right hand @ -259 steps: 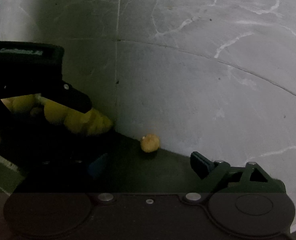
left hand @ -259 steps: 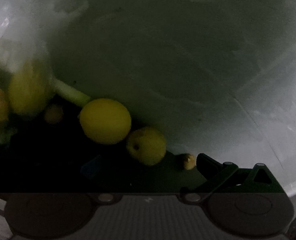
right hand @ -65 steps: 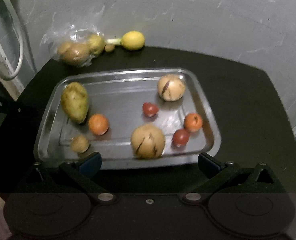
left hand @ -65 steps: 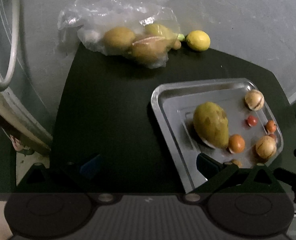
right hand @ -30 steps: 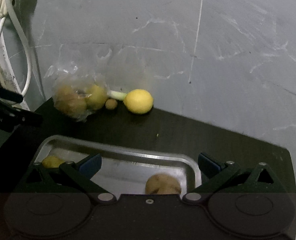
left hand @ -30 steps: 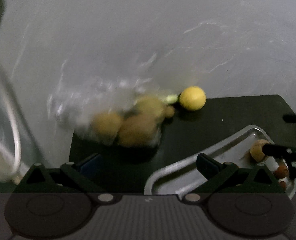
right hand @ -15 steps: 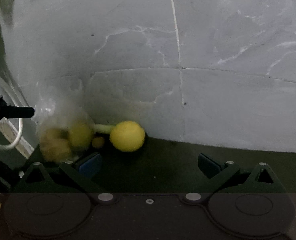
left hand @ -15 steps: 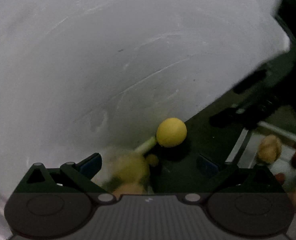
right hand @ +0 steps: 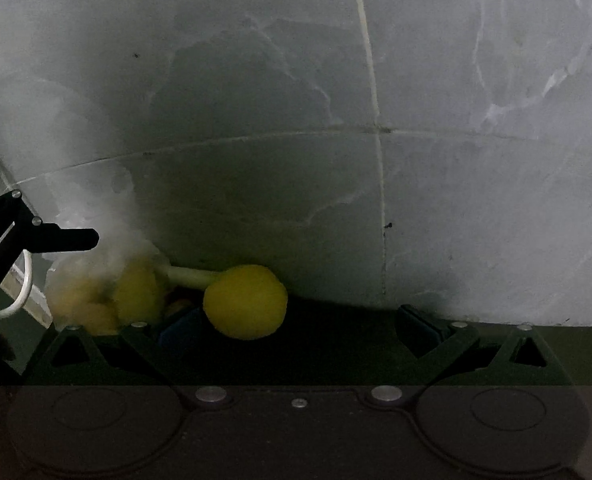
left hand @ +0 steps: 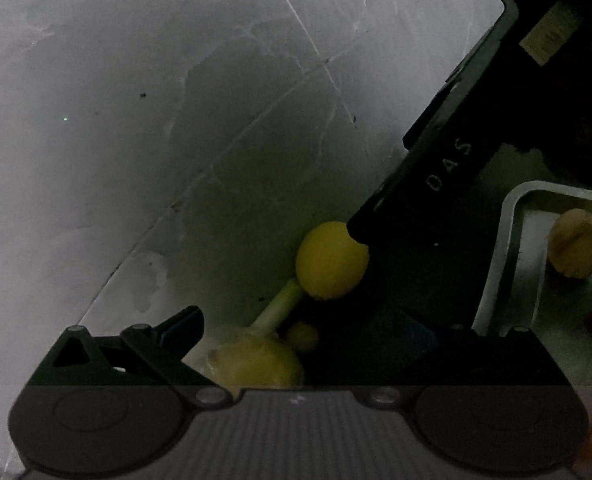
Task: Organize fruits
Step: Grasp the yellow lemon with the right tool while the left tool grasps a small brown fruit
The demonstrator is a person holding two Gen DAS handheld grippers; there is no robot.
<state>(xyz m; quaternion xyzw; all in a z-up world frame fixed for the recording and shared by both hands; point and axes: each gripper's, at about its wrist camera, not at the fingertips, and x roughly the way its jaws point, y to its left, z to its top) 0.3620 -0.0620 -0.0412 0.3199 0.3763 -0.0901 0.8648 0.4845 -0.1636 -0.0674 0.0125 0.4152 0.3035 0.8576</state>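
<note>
Lemon (right hand: pixel 246 302) sits on the dark table against the grey wall (right hand: pixel 456 160), just right of the bag of fruit (right hand: pixel 108 300). Right gripper (right hand: pixel 300 330) hangs spread and empty before it; left gripper (left hand: pixel 296 336) is likewise released. Best centre the lemon between the fingers, then close gently, clear of the pale stalk (right hand: pixel 188 276) behind.

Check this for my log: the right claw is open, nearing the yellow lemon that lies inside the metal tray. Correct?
Not quite. The right claw is open and nearing the yellow lemon, but the lemon lies on the dark tabletop against the wall, not in the metal tray. The left wrist view shows the tray apart from it.
</note>
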